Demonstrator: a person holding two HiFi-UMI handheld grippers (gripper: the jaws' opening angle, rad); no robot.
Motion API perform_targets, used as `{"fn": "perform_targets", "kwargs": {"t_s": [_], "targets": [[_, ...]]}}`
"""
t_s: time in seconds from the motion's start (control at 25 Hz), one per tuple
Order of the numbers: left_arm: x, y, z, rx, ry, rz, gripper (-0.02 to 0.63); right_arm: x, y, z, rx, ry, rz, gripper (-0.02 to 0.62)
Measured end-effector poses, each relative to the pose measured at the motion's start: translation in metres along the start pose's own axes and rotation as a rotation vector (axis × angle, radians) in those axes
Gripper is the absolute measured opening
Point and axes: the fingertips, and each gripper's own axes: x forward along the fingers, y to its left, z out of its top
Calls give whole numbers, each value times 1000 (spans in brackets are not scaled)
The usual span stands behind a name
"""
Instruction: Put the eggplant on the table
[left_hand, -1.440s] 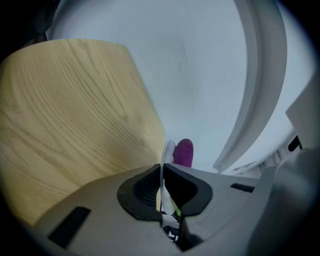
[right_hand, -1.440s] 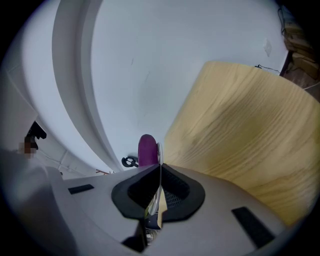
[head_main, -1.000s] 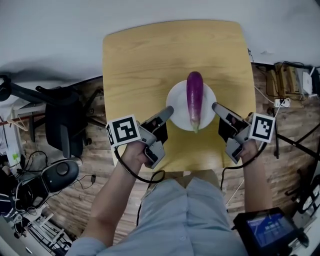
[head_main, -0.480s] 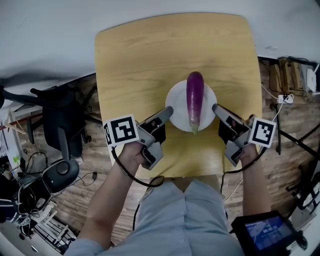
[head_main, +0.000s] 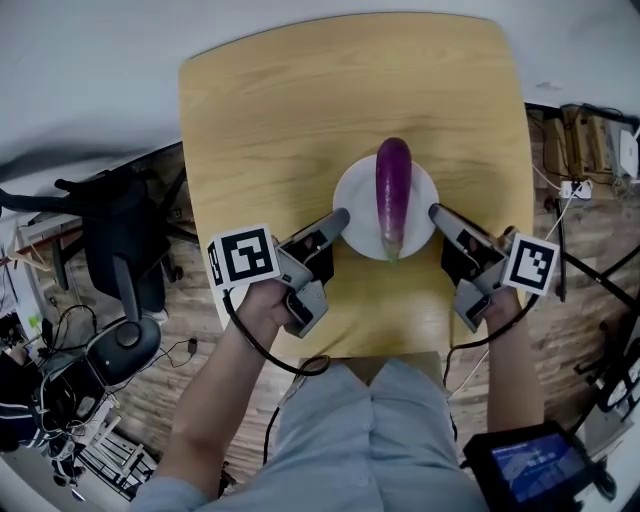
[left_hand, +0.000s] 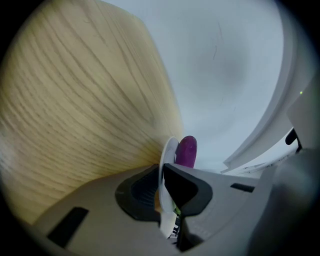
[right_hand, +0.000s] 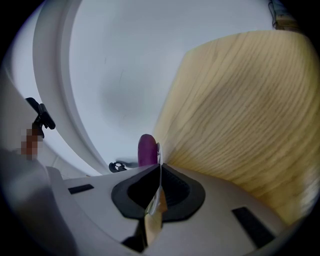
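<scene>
The eggplant lies across the middle of the plate. My left gripper pinches the plate's left rim, and my right gripper pinches its right rim.

In both gripper views, the jaws hide most of the plate and eggplant; only a white rim and purple end show.
</scene>
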Motion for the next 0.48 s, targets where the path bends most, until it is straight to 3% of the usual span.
{"fn": "perform_targets", "kwargs": {"t_s": [0.28, 0.48], "targets": [[6, 5, 2, -27, 13, 10, 28, 4, -11, 2, 37, 20, -80, 9], [6, 3, 2, 9, 33, 31, 28, 7, -10, 2, 29, 30, -111, 14]]}}
